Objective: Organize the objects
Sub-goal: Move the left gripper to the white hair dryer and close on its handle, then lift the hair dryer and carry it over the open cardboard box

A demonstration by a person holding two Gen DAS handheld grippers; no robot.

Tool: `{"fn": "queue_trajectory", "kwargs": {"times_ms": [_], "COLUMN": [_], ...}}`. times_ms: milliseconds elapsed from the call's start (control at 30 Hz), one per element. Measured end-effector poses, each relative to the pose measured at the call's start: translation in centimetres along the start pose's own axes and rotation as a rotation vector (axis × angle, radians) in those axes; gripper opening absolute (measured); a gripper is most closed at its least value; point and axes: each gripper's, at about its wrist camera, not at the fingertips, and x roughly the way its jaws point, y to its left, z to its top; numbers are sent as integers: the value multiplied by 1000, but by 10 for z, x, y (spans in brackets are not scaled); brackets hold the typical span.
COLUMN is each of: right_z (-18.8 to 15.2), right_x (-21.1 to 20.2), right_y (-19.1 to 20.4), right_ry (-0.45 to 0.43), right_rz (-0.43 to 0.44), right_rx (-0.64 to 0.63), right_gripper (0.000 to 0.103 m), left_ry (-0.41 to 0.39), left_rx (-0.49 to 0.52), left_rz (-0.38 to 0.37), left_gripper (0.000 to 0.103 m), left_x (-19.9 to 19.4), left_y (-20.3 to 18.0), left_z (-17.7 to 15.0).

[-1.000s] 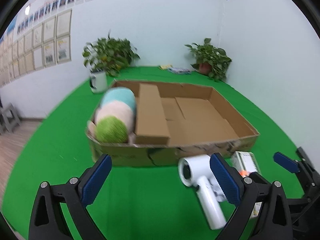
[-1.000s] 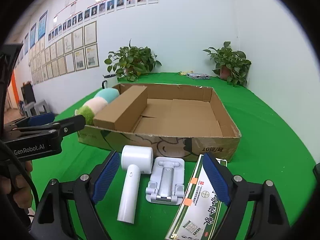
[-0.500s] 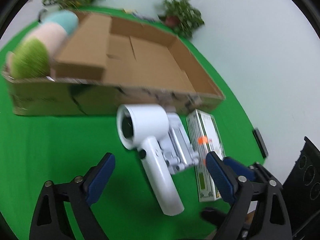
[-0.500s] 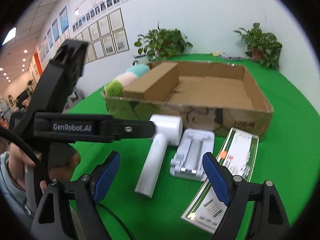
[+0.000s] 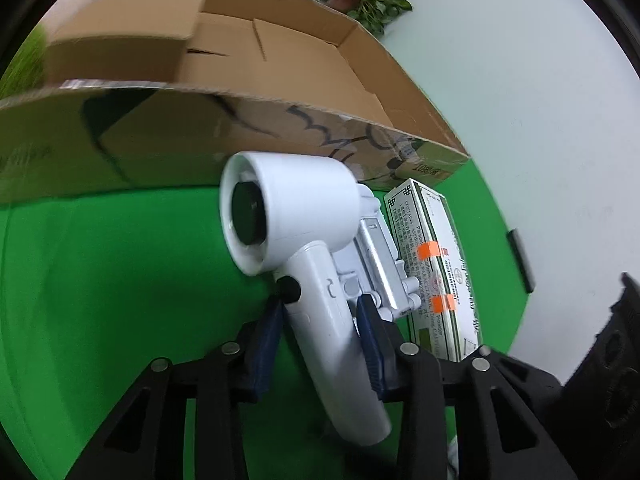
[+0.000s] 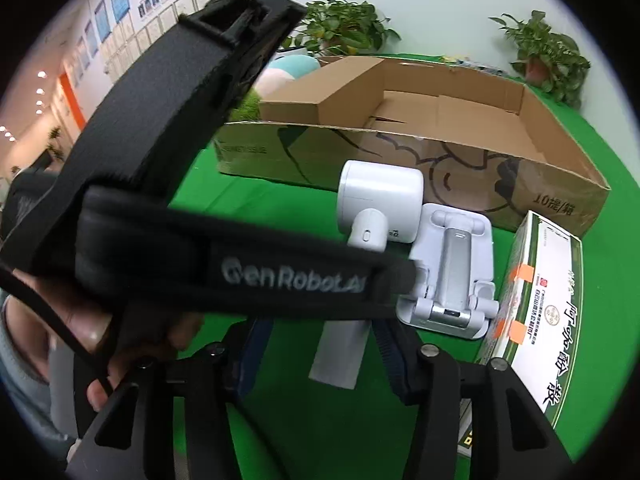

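Note:
A white hair dryer [image 5: 296,216] lies on the green cloth in front of a low cardboard tray [image 5: 168,128]. My left gripper [image 5: 320,320] is shut on the dryer's handle. A white folding stand [image 5: 380,264] and a green-and-white carton [image 5: 436,260] lie right of the dryer. In the right wrist view the dryer [image 6: 380,196], stand [image 6: 452,272] and carton [image 6: 532,304] show too. My right gripper [image 6: 320,340] has narrowed its jaws around the handle's end, with gaps on both sides. The left gripper's body [image 6: 180,208] blocks much of that view.
The tray [image 6: 560,148] holds a long brown box [image 6: 320,92] and a pastel plush toy [image 6: 280,76] at its left end. Potted plants [image 6: 548,56] stand at the back against the white wall. A black case [image 5: 600,360] sits at the right.
My left gripper has moved down onto the hair dryer and shut on its handle. My right gripper has moved closer to the dryer and narrowed its jaws.

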Motion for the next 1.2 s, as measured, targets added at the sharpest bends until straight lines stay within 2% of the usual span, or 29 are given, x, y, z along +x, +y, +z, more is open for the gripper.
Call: {"fn": "queue_trajectory", "kwargs": {"times_ms": [33, 133, 400, 433, 600, 800, 1100, 1200], "right_z": [-2, -10, -34, -35, -36, -33, -26, -16], "right_x": [1, -2, -22, -24, -20, -18, -69, -79], "right_y": [0, -5, 11, 12, 6, 4, 14, 18], "right_ry": [5, 19, 49, 50, 58, 88, -74, -111], "right_rz": [-20, 3, 14, 15, 36, 77, 36, 21], "right_rx": [4, 60, 87, 90, 147, 179, 158, 129], "right_gripper": [27, 27, 28, 28, 31, 31, 31, 30], "left_ry": [-4, -17, -21, -24, -36, -63, -240, -283], "left_rx": [-8, -25, -82, -87, -96, -76, 53, 57], "left_rz": [-7, 0, 1, 0, 5, 26, 37, 27], "left_gripper": [34, 33, 31, 31, 30, 28, 27, 27], "left_x": [-1, -3, -11, -18, -17, -24, -72, -84], "left_y": [1, -4, -6, -8, -8, -21, -65, -72], "left_z": [-3, -15, -40, -51, -52, -61, -61, -59]}}
